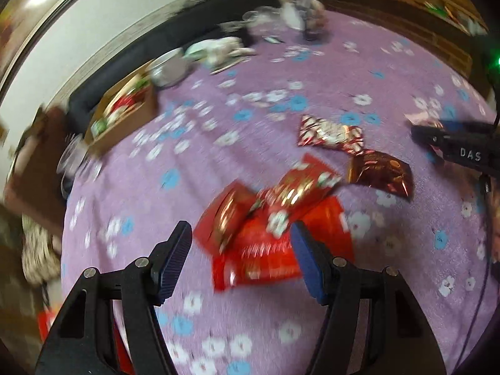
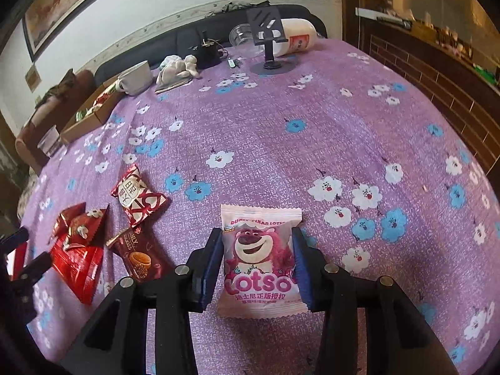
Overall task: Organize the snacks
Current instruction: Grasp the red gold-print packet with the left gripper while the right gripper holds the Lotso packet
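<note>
My left gripper (image 1: 242,257) is open above a pile of red snack packets (image 1: 272,222) on the purple flowered tablecloth; its jaws straddle the pile's near edge. A red-and-white packet (image 1: 331,132) and a brown packet (image 1: 379,175) lie beyond. My right gripper (image 2: 254,265) is open, with its blue pads on both sides of a pink Lotso packet (image 2: 259,262) that lies flat on the cloth. In the right wrist view the red pile (image 2: 76,247), the brown packet (image 2: 140,257) and the red-and-white packet (image 2: 137,195) lie at the left.
A cardboard box (image 1: 123,114) holding snacks stands at the table's far left edge; it also shows in the right wrist view (image 2: 90,114). A white bowl (image 2: 136,78), a figurine (image 2: 178,67), a phone stand (image 2: 270,40) and a white jug (image 2: 297,39) stand at the back.
</note>
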`<state>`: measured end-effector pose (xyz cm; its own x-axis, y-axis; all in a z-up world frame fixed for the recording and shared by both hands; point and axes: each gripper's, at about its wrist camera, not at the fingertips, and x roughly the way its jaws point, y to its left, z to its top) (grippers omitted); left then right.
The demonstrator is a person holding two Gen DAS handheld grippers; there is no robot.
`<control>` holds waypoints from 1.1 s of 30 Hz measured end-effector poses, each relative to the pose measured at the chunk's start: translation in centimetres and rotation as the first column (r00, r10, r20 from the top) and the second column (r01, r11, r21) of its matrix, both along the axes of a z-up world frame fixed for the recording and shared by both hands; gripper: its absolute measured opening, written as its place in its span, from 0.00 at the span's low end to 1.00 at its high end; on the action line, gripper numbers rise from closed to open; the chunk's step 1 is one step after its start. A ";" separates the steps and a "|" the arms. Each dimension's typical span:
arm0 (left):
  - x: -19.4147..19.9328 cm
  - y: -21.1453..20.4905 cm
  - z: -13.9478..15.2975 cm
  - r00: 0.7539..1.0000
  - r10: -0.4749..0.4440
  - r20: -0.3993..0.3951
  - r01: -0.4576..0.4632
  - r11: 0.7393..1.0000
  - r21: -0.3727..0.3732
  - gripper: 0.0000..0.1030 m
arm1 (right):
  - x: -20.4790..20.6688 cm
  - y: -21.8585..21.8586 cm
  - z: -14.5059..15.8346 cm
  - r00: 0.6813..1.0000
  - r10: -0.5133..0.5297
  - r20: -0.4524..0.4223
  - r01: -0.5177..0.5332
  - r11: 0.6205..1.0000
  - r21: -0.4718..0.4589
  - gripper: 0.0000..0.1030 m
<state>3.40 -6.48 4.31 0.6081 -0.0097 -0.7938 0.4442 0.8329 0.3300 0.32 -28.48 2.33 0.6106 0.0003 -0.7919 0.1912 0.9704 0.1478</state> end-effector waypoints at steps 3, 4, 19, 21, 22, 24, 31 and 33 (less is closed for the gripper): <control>1.4 -1.8 -0.5 0.994 -0.103 -0.027 0.104 0.993 0.049 0.63 | -0.1 -0.2 0.0 1.000 -0.006 0.000 0.006 1.000 0.023 0.43; 1.7 -2.2 -0.7 0.990 -0.135 -0.038 0.137 0.989 0.056 0.63 | 0.0 -0.3 0.0 1.000 -0.006 0.000 0.006 1.000 0.025 0.43; 5.0 -4.6 -2.9 0.936 -0.297 -0.187 0.299 0.954 -0.022 0.69 | 0.1 0.0 -0.1 1.000 -0.003 -0.001 0.003 1.000 0.004 0.43; 5.4 -3.9 -3.0 0.939 -0.264 -0.220 0.247 0.964 -0.101 0.59 | 0.1 0.4 -0.1 1.000 0.005 -0.002 -0.005 1.000 -0.029 0.43; 5.6 -3.6 -3.0 0.935 -0.256 -0.245 0.224 0.963 -0.149 0.45 | 0.1 0.6 -0.2 1.000 0.007 -0.002 -0.007 0.999 -0.041 0.43; 5.3 -3.4 -3.0 0.938 -0.241 -0.247 0.197 0.962 -0.190 0.36 | 0.0 0.8 -0.2 1.000 0.011 -0.003 -0.012 0.998 -0.060 0.43; 3.0 -3.6 -2.3 0.964 -0.195 -0.178 0.157 0.966 -0.204 0.29 | -0.2 -0.3 0.1 1.000 0.011 0.019 -0.012 0.998 0.064 0.42; 1.8 -3.2 -1.5 0.971 -0.182 -0.156 0.143 0.962 -0.233 0.29 | -0.2 -0.5 0.2 0.999 0.025 0.028 -0.028 0.993 0.116 0.42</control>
<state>5.19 -9.64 2.79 0.4358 -0.2817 -0.8548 0.6139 0.7876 0.0534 0.08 -28.94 2.50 0.6297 0.1077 -0.7694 0.1603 0.9510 0.2643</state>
